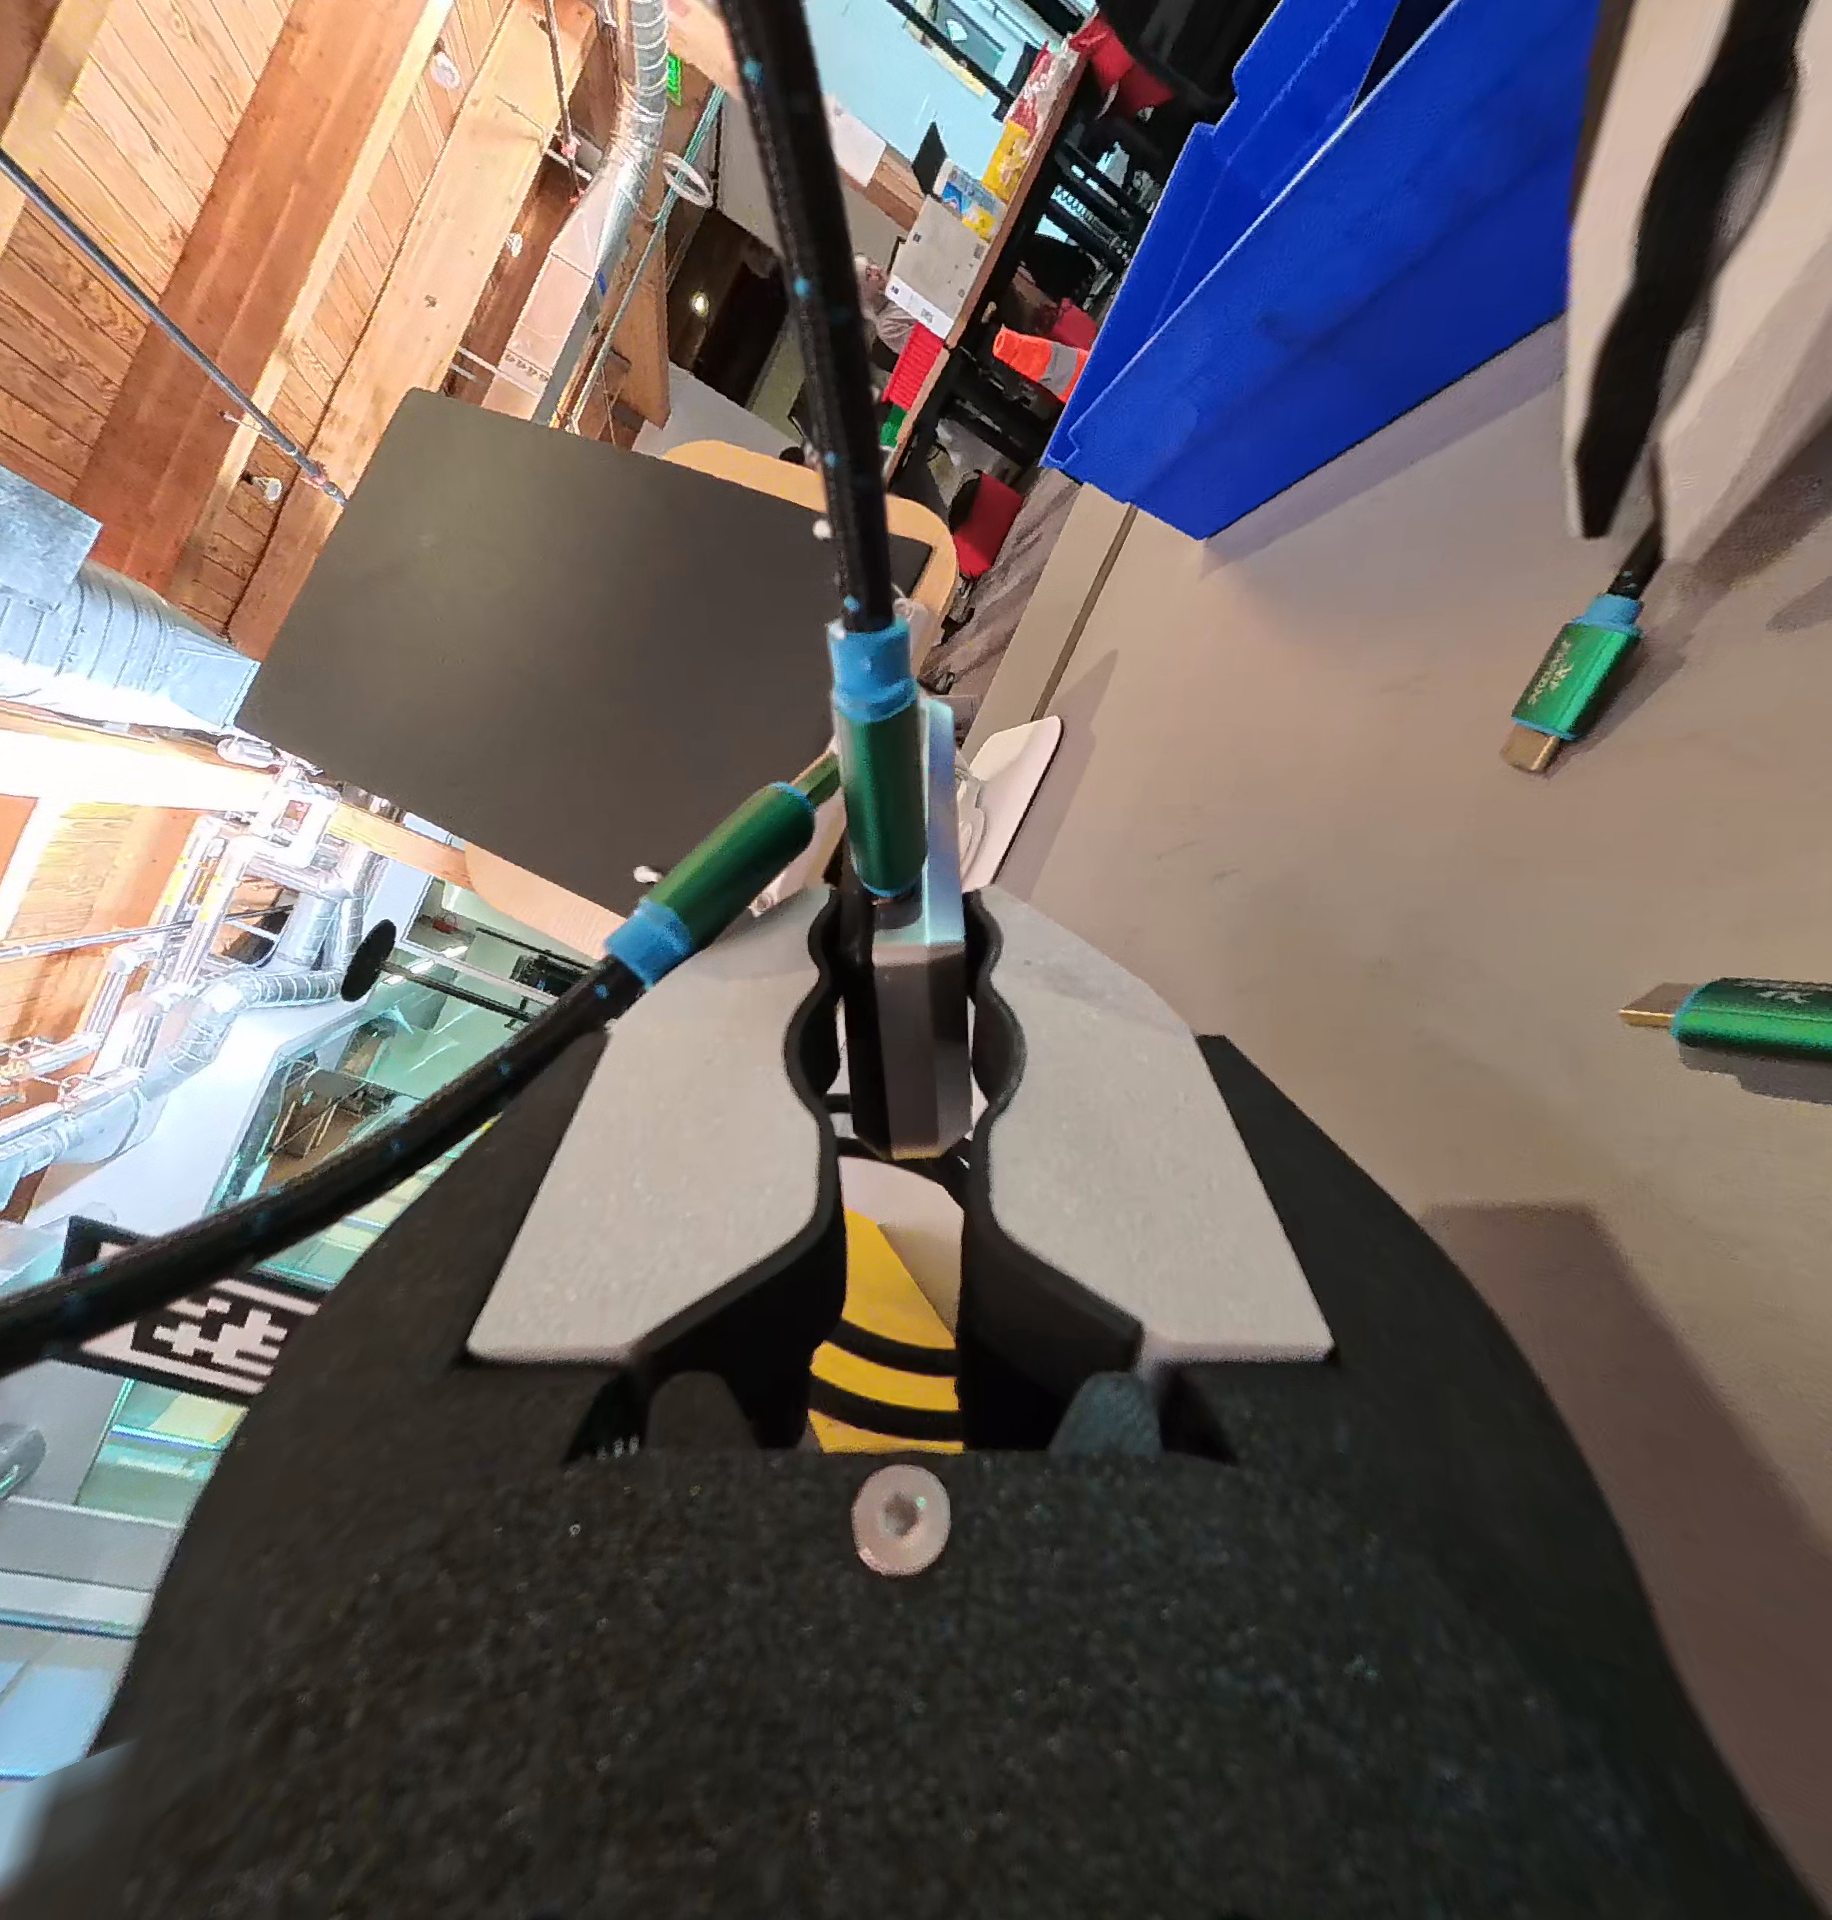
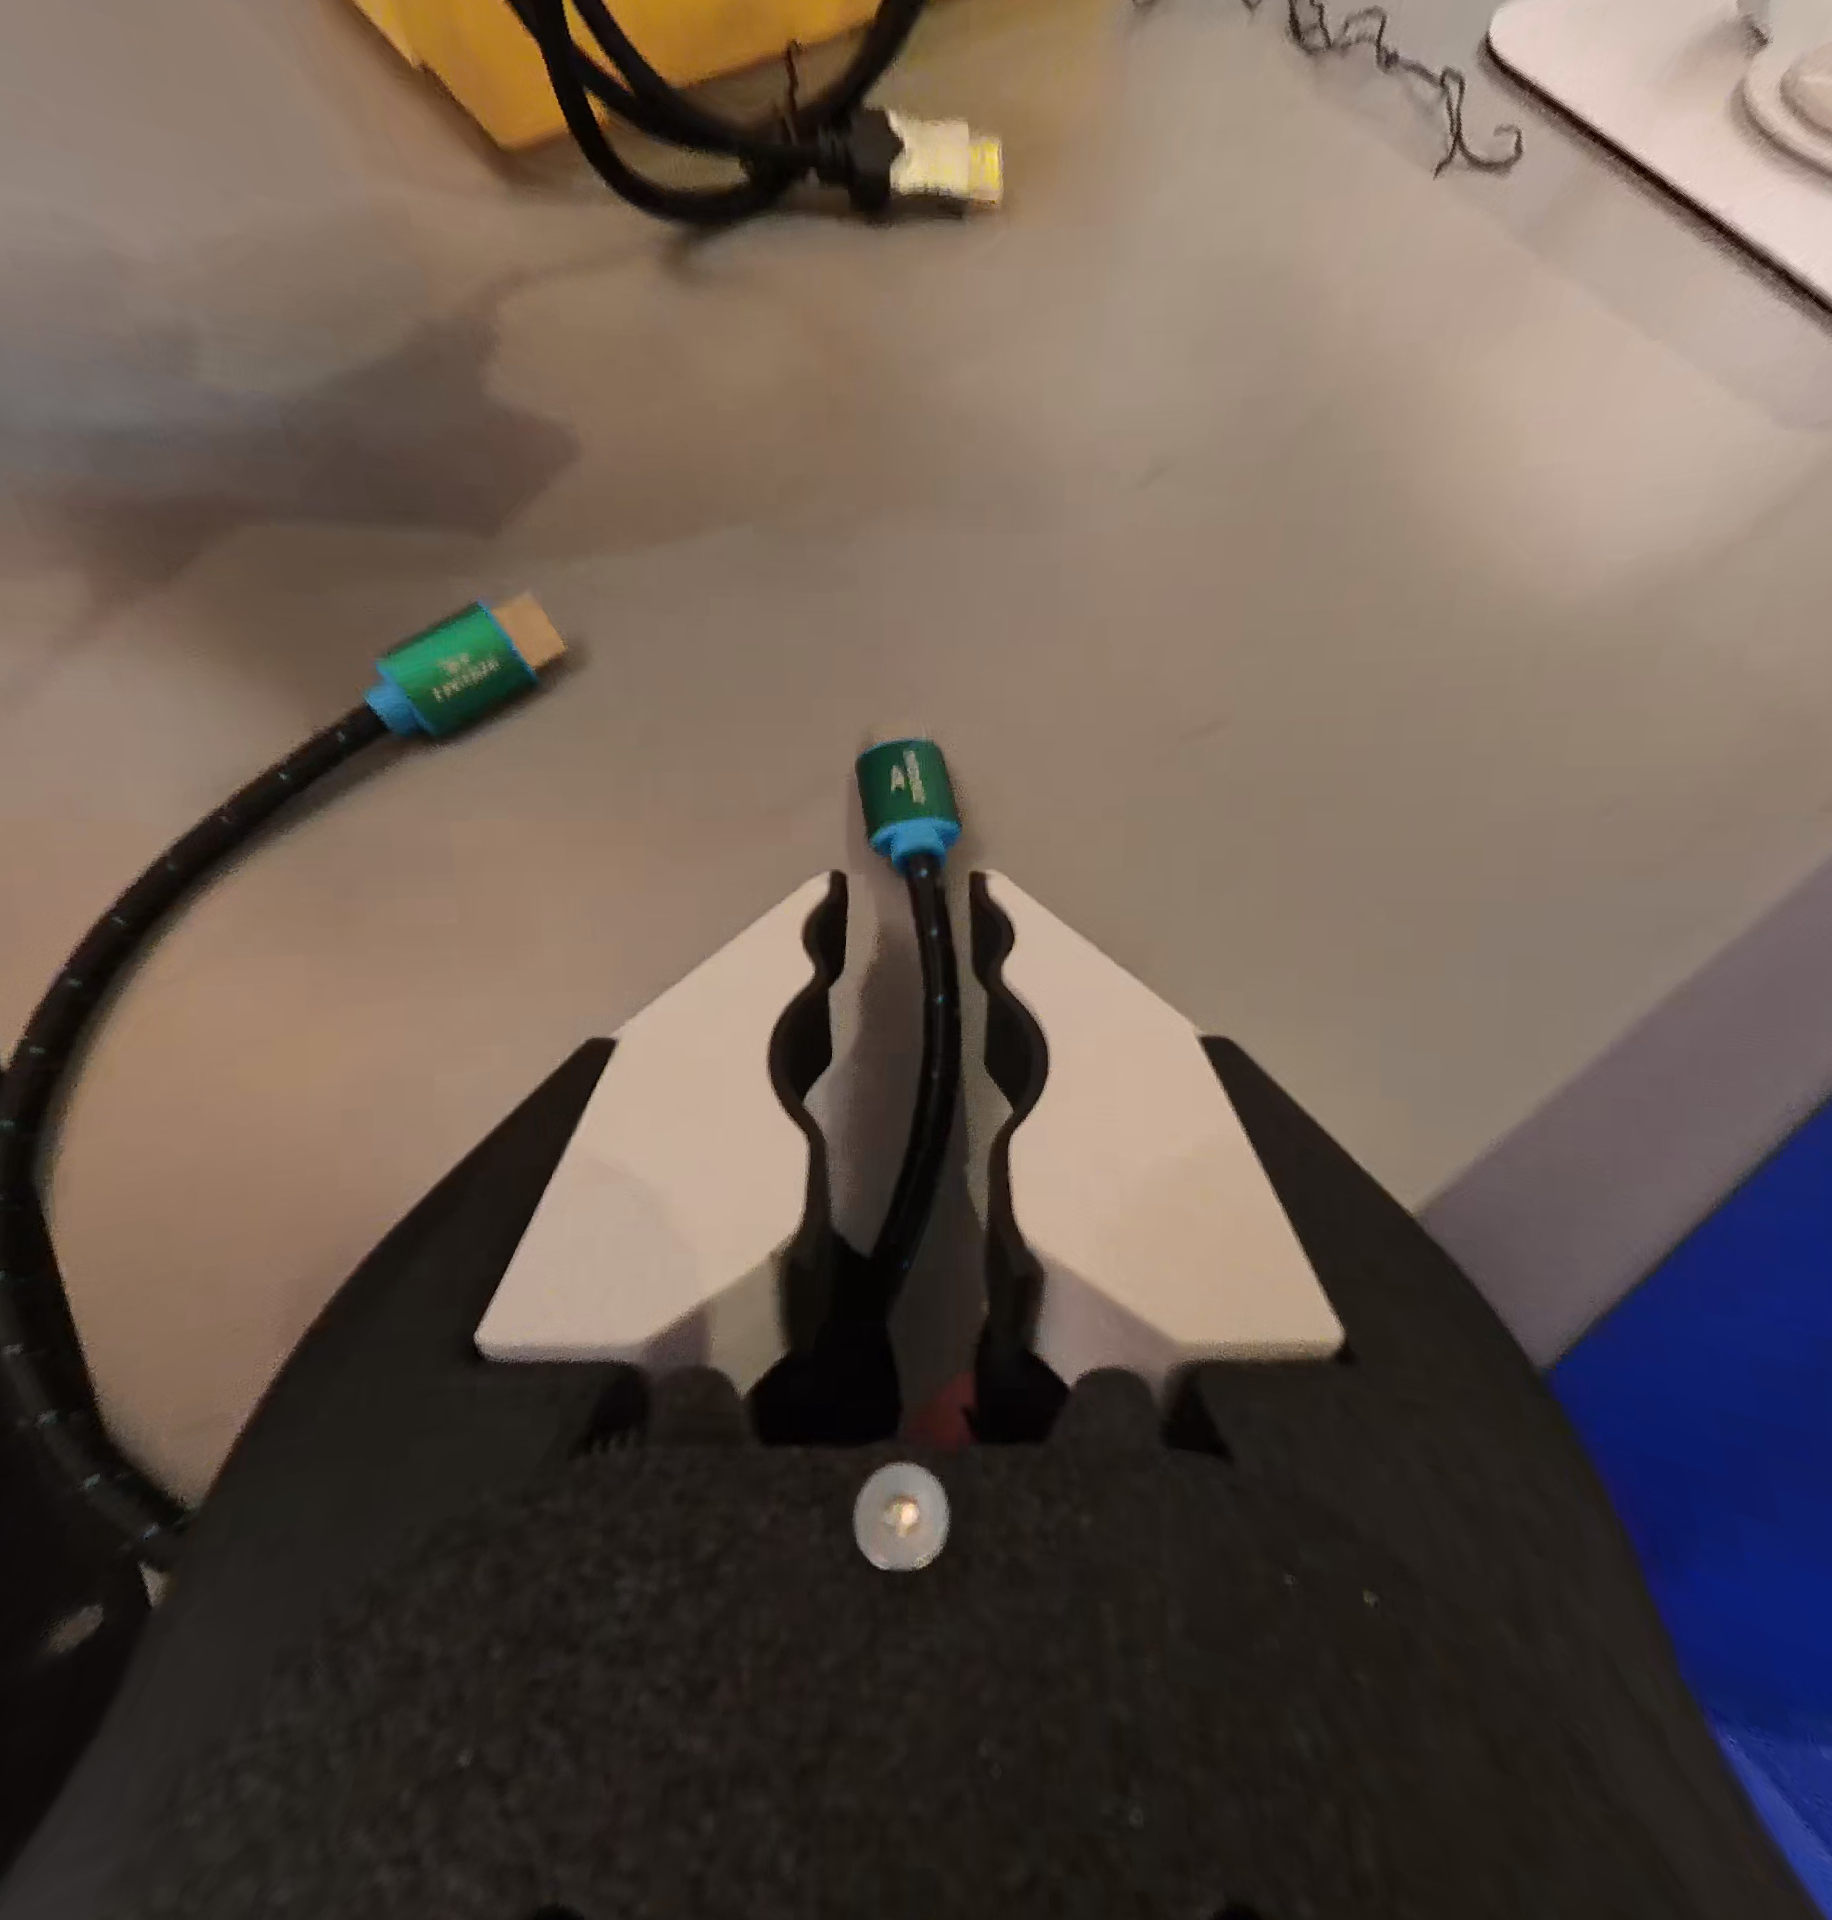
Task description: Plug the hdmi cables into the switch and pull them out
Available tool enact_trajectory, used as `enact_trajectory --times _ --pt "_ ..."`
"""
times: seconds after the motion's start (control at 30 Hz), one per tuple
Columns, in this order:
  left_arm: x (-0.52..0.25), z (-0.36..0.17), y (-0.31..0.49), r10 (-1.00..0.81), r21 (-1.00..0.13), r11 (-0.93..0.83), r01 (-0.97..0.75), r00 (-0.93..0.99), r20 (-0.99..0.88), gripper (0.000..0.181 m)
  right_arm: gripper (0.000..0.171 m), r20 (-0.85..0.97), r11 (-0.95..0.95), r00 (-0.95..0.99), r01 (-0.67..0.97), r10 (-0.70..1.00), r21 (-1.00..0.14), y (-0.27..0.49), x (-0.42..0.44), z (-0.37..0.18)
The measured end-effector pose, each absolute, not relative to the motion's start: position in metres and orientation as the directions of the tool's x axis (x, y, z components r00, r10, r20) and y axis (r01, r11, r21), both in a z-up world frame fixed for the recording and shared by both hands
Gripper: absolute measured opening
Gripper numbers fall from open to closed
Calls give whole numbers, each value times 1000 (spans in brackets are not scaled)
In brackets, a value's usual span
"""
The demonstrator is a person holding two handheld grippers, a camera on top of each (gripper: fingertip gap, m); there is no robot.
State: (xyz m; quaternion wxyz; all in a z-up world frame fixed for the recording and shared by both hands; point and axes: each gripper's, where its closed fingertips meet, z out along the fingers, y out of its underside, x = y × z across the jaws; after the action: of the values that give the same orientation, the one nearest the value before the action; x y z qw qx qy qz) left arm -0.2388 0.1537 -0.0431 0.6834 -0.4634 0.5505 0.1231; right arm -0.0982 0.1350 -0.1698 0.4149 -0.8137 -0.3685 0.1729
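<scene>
I am clamping the switch [image 1: 917,1023] in my left tongs [image 1: 904,1039] with two plugs seated, while my right tongs [image 2: 907,1039], parted, are straddling a third cable [image 2: 927,1049] on the bench [image 2: 1255,623].

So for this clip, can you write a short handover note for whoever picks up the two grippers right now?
Left hand-held gripper: shut on the small grey metal switch box, lifted and tilted off the grey table.
Two green-shelled HDMI plugs with black braided cables are seated in the switch, one on its top, one on its left side.
Right hand-held gripper: open, straddling the cable of a third green plug lying on the table, not clamped.
A fourth green plug lies loose to its left.
Left to do: whether the loose plugs have already been in cannot be told; the seated two still need pulling out.
</scene>
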Motion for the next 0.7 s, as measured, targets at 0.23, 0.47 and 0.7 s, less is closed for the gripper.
enact_trajectory --times 0.23,0.47,0.7 --pt "-231 -48 148 -372 -498 555 -667 336 -865 20 7 -40 -454 645 492 763 -743 141 -102 -184" --pt "-221 -63 137 -405 -464 609 -643 252 -879 20 6 -8 -368 617 459 787 -809 121 -111 -140" --pt "-202 -80 125 -258 -238 668 -705 81 -963 20 6 78 -390 660 530 747 -753 108 -123 -96"
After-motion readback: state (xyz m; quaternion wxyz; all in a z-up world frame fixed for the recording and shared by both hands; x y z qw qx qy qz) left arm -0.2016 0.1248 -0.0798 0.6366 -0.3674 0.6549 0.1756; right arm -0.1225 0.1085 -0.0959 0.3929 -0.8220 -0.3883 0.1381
